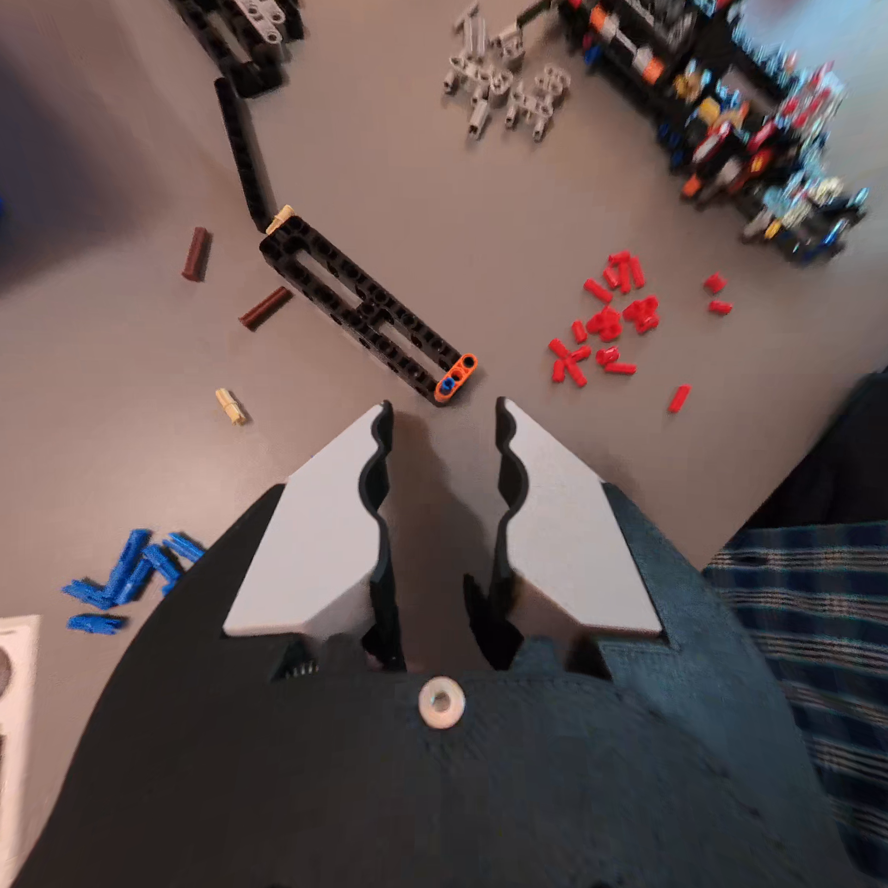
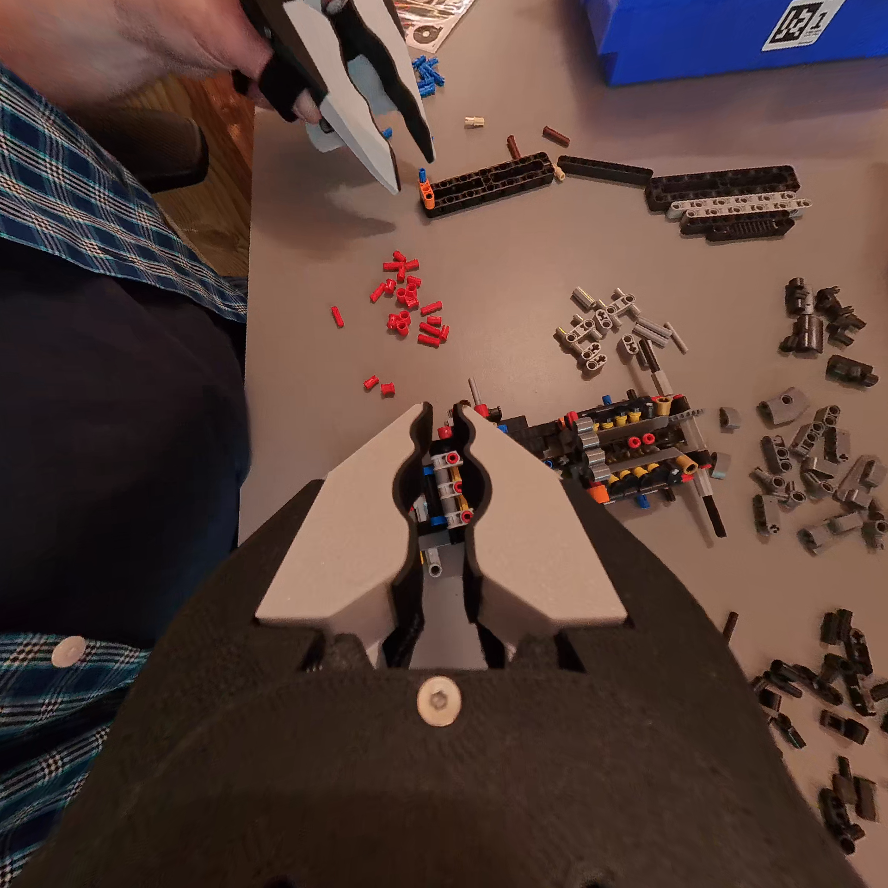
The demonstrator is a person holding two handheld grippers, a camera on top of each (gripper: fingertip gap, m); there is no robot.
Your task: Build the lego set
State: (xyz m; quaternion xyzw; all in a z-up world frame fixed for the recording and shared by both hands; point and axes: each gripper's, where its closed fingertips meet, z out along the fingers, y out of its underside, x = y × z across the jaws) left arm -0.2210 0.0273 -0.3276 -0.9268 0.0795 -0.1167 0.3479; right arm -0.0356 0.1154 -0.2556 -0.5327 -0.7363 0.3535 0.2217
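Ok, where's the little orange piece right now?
The orange piece caps the near end of the black frame, just ahead of the open left tool, left of the red pins.

Pretty dim, warm indoor light in both shots, and the tabletop (image 1: pixel 480 202) reads a muddy grey-brown. Left wrist view is the rough one: the multicoloured assembly (image 1: pixel 749 125) top right is smeared with motion blur, and the blue pins (image 1: pixel 125 576) go soft too. Right wrist view is sharper, with soft shadows under the left gripper (image 2: pixel 417 175). Heavy fisheye bending at the edges of both.
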